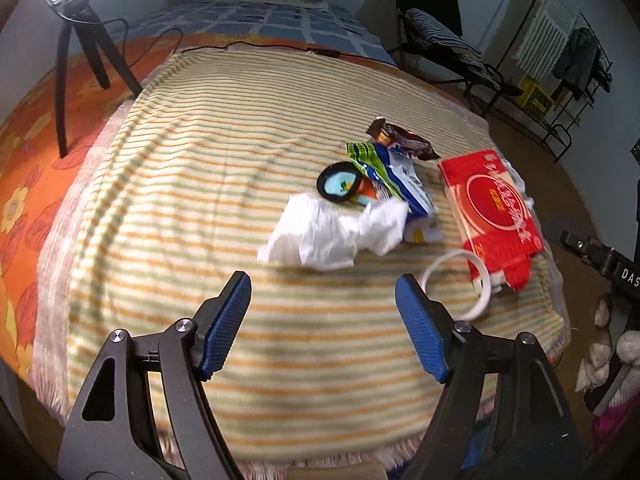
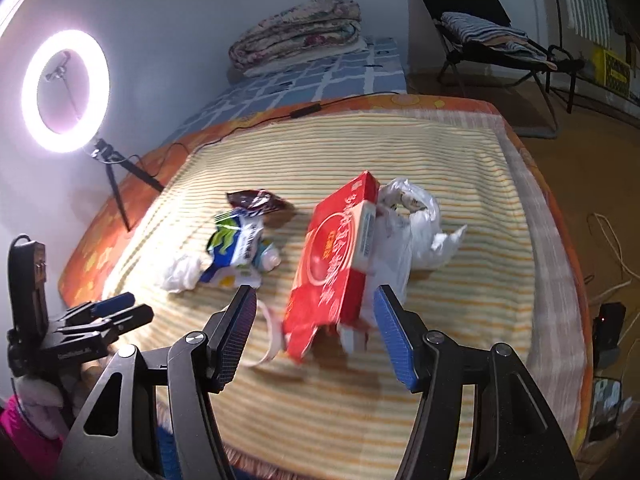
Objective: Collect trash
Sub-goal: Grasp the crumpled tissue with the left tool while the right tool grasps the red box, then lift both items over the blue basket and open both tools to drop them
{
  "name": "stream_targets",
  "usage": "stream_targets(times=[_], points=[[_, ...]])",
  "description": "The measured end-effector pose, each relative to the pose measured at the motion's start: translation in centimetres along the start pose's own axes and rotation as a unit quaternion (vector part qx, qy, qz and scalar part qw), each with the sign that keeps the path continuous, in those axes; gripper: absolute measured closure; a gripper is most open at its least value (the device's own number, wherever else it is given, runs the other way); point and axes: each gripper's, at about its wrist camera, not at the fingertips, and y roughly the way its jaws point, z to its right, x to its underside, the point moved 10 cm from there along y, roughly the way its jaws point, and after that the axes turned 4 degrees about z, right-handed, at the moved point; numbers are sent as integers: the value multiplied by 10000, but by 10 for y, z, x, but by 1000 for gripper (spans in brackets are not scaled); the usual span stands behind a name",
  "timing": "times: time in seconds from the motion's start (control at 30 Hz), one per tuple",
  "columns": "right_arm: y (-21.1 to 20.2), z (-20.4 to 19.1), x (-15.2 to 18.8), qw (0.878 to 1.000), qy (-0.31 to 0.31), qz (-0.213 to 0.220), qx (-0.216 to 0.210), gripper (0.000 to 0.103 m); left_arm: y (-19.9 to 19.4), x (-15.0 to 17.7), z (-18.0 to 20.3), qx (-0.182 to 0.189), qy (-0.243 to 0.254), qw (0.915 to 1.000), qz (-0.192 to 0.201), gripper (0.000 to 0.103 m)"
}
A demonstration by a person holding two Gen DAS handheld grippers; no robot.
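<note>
On the bed's striped blanket (image 1: 168, 184) the trash lies in a loose cluster: crumpled white paper (image 1: 332, 234), a blue-green wrapper (image 1: 394, 176), a dark wrapper (image 1: 402, 138) at the far side, and a red box (image 1: 494, 210) to the right beside a white ring (image 1: 470, 286). The left tongs (image 1: 323, 302) hang open and empty, near the paper. The right tongs (image 2: 316, 330) stand open around the red box's near end, pads not pressing it; a white plastic bag (image 2: 416, 216) lies right of the box.

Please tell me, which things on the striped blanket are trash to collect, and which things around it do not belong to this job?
Trash: red box, white plastic bag, crumpled white paper, green-blue wrapper, dark wrapper, white ring.

Not part of it: ring light, folded quilt, folding chair.
</note>
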Motion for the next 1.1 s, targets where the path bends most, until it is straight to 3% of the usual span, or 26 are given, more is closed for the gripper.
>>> stream_targets(times=[0.47,0.53,0.87,1.1], points=[[38,15,-14,9995,229,-234,50,43,35,-14,-11,55,-64,9999,-105,27],[41,13,-16,9993,235,-275,8,47,37,-13,-13,61,-81,9999,-131,37],[47,-7,-18,9988,181,-383,-243,65,39,-12,-9,165,-25,9998,-124,63],[61,-9,-13,9983,208,-548,-64,80,31,-12,-1,172,96,9998,-52,78]])
